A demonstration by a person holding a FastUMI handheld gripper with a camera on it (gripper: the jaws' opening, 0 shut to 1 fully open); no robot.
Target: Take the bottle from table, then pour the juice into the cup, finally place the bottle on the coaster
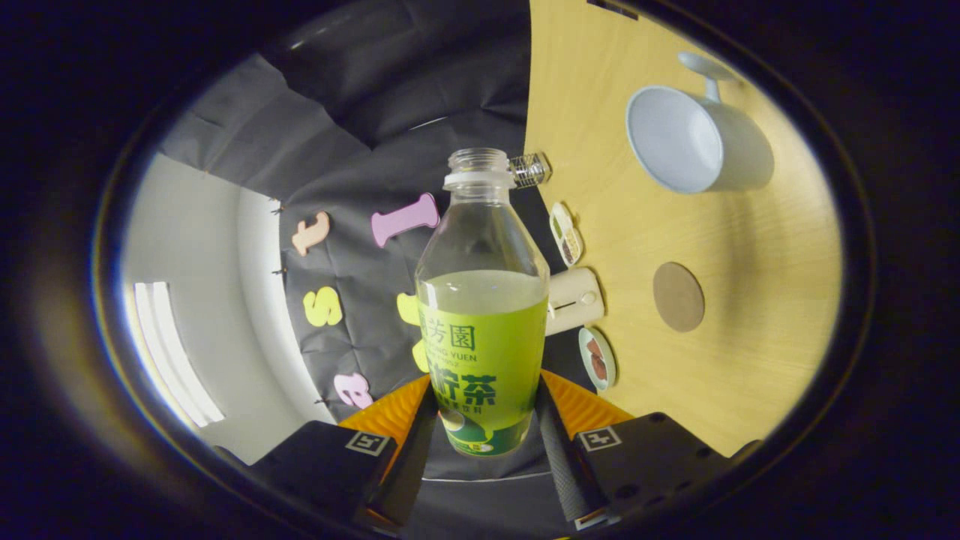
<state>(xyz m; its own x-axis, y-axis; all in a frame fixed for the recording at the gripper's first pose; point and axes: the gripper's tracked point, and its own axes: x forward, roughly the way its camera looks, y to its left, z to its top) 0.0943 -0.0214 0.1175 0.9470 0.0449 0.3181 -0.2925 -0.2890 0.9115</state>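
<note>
My gripper [484,420] is shut on an uncapped clear bottle [481,300] with a green label, about half full of pale green juice. Both fingers [559,442] press on the bottle's lower part. The view is rolled sideways, so the wooden table [750,300] stands like a wall beside the bottle. A pale blue cup [694,142] with a handle rests on that table, its open mouth facing me and its inside looking bare. A round brown coaster [678,296] lies on the table nearer to the fingers than the cup. The bottle's mouth is well apart from the cup.
Along the table's far edge sit a small clear jar [530,170], a cream-coloured box [574,300] and two small dishes [566,234] [598,358] with brown contents. A white wall with a bright window [169,345] is on the other side.
</note>
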